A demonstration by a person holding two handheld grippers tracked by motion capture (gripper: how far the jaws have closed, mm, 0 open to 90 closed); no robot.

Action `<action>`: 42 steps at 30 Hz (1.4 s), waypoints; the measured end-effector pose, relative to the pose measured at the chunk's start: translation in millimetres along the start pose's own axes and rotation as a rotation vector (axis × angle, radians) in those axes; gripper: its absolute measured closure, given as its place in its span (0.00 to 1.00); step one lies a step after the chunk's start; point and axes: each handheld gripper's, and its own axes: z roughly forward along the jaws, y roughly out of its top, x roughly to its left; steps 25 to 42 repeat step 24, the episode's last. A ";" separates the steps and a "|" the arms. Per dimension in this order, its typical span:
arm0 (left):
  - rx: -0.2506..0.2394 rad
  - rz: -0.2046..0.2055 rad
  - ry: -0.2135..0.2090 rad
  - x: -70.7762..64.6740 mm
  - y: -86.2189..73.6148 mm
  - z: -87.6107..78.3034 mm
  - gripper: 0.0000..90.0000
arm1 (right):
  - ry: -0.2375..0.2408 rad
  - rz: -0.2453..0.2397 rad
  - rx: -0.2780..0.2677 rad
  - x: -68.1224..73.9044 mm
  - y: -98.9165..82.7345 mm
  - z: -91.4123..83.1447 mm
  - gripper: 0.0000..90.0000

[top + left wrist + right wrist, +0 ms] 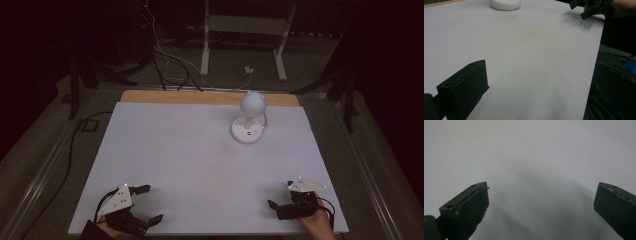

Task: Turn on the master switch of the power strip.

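A small white lamp (251, 104) with a round head stands on its disc base (247, 132) at the back of the white board (190, 160), right of centre. My left gripper (154, 203) rests at the board's near left corner, open, nothing between its jaws. My right gripper (280, 194) sits at the near right corner, also open and empty. In the left gripper view the lamp's base (505, 3) shows at the top edge and the right gripper (594, 8) at the top right. The right gripper view shows its own gripper (542, 187) wide apart over bare white board.
The board lies on a wooden table (150, 96) whose strip shows along the far side. Behind it on the dark floor are cables (170, 65) and a white frame stand (205, 45). The board's near right edge (596, 62) drops off to dark cloth.
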 end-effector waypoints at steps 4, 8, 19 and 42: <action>0.002 0.003 -0.002 -0.1 0.1 0.4 0.00 | -0.023 -0.026 -0.025 -1.6 -1.7 -1.4 0.00; -0.001 -0.001 -0.002 0.4 0.1 0.3 0.00 | -0.019 -0.026 -0.030 -2.7 -0.8 1.2 0.00; 0.001 -0.005 -0.004 0.9 -0.4 0.7 0.00 | -0.031 -0.052 -0.045 -5.6 -1.4 1.3 0.00; 0.000 -0.002 -0.004 0.5 -0.2 0.3 0.00 | -0.037 -0.060 -0.037 -5.6 -1.9 2.0 0.00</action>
